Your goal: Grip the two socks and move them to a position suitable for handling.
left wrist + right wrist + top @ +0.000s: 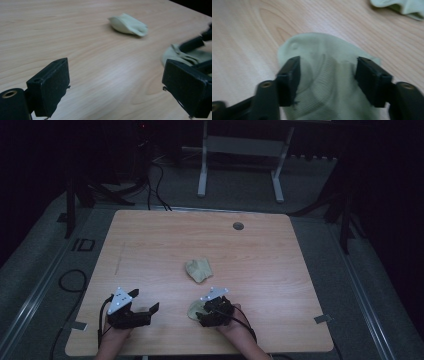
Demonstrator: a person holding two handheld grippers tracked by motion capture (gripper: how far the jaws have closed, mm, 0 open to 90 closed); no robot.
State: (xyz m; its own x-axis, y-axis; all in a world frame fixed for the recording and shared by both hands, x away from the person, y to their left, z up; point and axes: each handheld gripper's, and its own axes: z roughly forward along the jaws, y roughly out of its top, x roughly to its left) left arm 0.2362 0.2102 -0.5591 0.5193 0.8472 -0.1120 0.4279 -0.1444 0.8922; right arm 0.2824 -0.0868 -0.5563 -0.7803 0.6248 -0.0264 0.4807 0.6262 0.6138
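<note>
Sock [322,75] lay flat near the table's [150,245] front edge, between the open right tongs [327,77] with pads apart from it, left tongs [117,87] open and empty; looked soft, light, floppy, so pinch the ribbed cuff.

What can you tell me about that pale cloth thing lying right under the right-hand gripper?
It looks like a sock: pale yellowish green, knitted, with a ribbed band visible near the jaws. It lies flat and limp on the wooden table, near the front edge, its rounded end pointing away from the person. The right gripper hangs over it, jaws standing apart on either side of the ribbed part and not pinching the fabric. A second, crumpled piece of the same colour lies apart from it, farther up the table.
</note>
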